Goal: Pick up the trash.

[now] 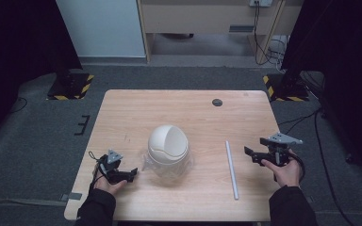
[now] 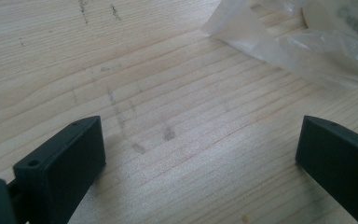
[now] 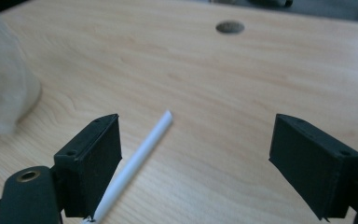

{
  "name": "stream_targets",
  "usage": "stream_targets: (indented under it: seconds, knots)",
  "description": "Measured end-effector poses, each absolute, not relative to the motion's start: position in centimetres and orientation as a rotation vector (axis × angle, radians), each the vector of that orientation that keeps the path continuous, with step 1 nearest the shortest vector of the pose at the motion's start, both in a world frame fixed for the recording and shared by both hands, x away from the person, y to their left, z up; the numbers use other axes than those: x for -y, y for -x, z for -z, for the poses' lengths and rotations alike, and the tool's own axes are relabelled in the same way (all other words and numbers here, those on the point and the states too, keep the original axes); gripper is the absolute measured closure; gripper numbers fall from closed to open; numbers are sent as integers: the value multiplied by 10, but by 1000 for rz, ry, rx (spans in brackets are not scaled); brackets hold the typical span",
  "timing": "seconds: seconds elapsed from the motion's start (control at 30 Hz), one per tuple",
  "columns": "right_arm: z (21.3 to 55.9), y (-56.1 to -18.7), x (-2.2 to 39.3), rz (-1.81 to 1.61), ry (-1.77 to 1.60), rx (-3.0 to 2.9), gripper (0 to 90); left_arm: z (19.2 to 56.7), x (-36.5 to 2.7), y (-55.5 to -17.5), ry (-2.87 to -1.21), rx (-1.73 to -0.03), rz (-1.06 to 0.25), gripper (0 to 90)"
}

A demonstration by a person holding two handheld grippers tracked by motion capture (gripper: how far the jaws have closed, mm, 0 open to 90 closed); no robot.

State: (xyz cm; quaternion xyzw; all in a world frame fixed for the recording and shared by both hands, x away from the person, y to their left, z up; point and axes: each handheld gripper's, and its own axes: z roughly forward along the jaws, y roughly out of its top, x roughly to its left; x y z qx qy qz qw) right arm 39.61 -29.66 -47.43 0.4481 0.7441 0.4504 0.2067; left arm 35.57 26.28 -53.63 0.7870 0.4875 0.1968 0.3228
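I see the thin white plastic tube (image 1: 232, 169) lying lower right of centre on the light wooden bench (image 1: 184, 106), near my right gripper (image 1: 253, 154), jaws wide, empty. Left gripper (image 1: 131, 173) lower left, jaws wide too, beside the cream dome-shaped lid in clear wrap (image 1: 168, 147) mid-frame.

Cream dome (image 1: 168, 143) in clear film (image 1: 149, 162), white rod (image 1: 232, 169) right of dome, pale wood-grain table (image 1: 179, 106), black grippers (image 1: 133, 173) (image 1: 249, 154).
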Motion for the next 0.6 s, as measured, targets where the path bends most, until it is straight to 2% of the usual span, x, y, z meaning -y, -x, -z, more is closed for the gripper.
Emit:
stream_targets:
  seconds: [0.6]
  knots:
    - [383,-378,280,-1500,-1072,-1903,140,536,-262,-355,-2067,-1279,-517,0]
